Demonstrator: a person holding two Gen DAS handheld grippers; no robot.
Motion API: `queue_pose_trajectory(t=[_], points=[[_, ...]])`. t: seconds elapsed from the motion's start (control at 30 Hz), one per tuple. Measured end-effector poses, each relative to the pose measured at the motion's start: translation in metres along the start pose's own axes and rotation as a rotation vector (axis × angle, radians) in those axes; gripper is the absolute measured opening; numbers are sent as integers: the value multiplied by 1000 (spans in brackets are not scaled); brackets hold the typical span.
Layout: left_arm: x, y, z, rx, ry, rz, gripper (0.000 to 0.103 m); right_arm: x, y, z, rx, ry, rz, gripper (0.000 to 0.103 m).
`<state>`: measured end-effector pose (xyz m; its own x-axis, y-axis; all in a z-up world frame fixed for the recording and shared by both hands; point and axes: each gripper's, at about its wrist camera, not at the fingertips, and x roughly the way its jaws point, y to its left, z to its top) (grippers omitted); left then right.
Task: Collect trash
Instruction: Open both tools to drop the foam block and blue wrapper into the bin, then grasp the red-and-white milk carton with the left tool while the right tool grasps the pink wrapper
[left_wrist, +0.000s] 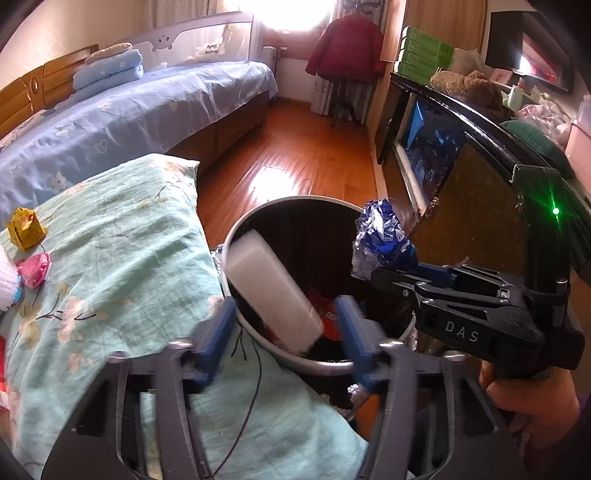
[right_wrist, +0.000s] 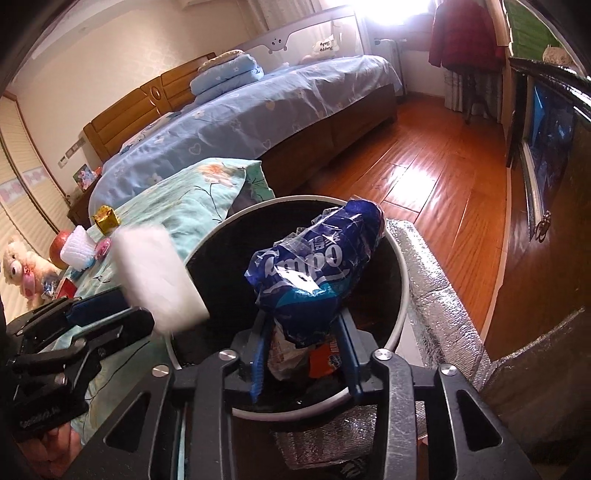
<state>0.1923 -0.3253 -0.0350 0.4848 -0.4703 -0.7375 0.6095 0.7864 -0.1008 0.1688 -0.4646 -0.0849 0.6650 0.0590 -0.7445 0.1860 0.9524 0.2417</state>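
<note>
Left tongs (left_wrist: 284, 328) standing wide; foam block (left_wrist: 273, 291) dropping into bin (left_wrist: 317, 363). Right tongs (right_wrist: 303, 332) pinching blue wrapper (right_wrist: 314, 273) over the bin mouth. Best to centre over the opening, then release, clear of the rim.

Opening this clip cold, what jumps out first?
The crumpled blue plastic wrapper, pinched in the right gripper over the round black trash bin. Beside it, a white foam block sits blurred at the bin's mouth, between the open fingers of the left gripper.
</note>
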Motion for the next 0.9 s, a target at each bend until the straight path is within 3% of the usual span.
queue_pose_trajectory(t=[0.07, 0.3, 0.57, 0.9], points=[[-3, 2, -2, -3, -6, 6, 68, -1, 0, 0, 0, -5, 1, 51], [-18, 26, -23, -80, -11, 32, 68, -7, 5, -4, 1, -25, 2, 58], [-44, 60, -58, -177, -30, 98, 68, -15, 34, -10, -16, -47, 56, 76], [-82, 109, -95, -304, -57, 192, 68, -13, 91, -20, -78, -49, 165, 77]])
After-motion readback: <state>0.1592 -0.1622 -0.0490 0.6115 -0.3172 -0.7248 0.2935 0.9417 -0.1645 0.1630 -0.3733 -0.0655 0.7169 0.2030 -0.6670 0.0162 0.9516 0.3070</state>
